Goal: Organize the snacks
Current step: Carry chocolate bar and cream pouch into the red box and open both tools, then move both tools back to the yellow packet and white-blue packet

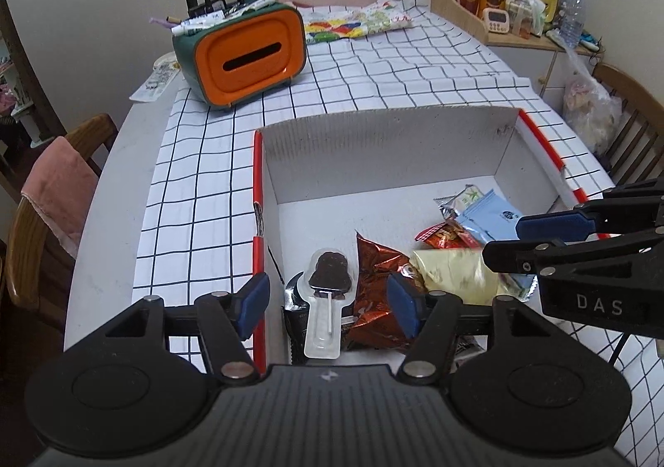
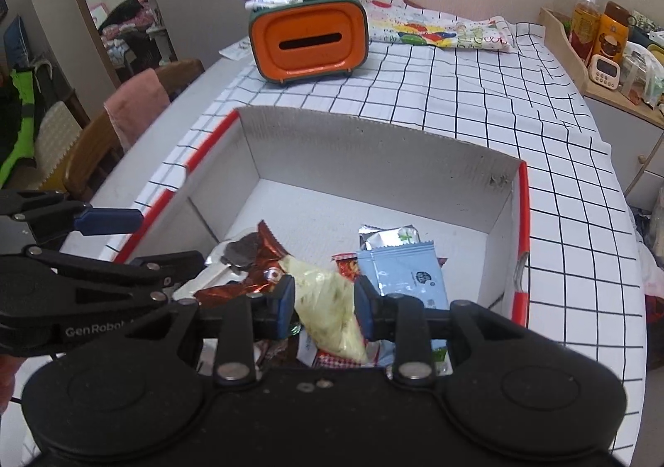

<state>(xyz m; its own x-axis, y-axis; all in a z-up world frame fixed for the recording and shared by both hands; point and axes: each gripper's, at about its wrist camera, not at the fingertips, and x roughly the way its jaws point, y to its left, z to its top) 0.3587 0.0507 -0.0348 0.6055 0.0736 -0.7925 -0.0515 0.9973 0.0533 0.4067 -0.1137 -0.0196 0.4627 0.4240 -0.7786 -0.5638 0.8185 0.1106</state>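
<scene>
Right tool (image 2: 323, 303) is clamped on a pale yellow snack bag (image 2: 328, 313) over the white box (image 2: 373, 143). Left tool (image 1: 328, 303) hangs open, empty, above the chocolate lollipop (image 1: 330, 272).

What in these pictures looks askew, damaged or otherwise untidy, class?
The snacks lie in a loose heap at the near end of the box, overlapping at odd angles; the copper packet is crumpled. The tablecloth is wrinkled. The box's far wall has a dark scuff near its right corner. Nothing is spilled.

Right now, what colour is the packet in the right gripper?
Pale yellow packet, clearest in the right wrist view.
</scene>
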